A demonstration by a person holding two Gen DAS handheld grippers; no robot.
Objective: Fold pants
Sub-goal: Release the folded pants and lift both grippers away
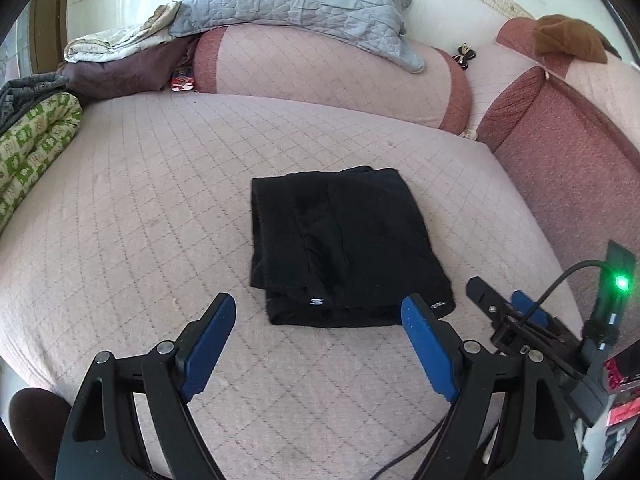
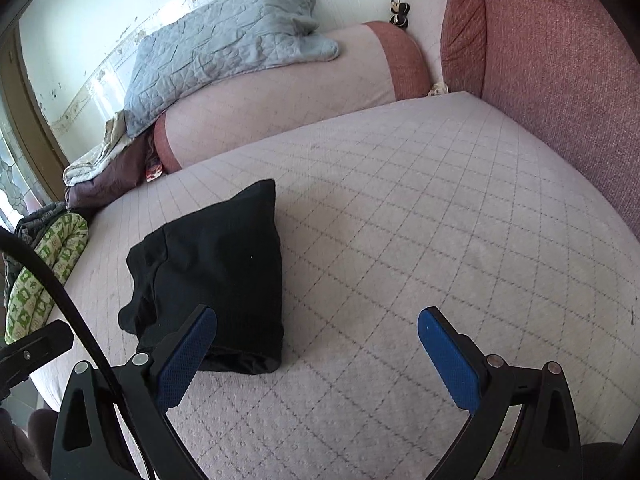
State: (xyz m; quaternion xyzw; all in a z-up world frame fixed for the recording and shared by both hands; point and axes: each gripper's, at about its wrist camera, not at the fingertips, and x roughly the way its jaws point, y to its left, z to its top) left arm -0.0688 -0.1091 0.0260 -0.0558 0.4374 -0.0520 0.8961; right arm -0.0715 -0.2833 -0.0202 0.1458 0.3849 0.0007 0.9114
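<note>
Pants (image 1: pixel 340 244) lay folded into a compact black stack on the pink quilted mattress (image 1: pixel 140 216), near its middle. You held your left gripper (image 1: pixel 318 314) just short of the stack's near edge, released, its blue pads spread wide and touching nothing. Your right gripper (image 2: pixel 316 326) hovered over bare mattress to the right of the stack, also released and empty. Far back, a grey quilted pillow (image 1: pixel 296 0) rested on a pink bolster (image 1: pixel 320 76).
</note>
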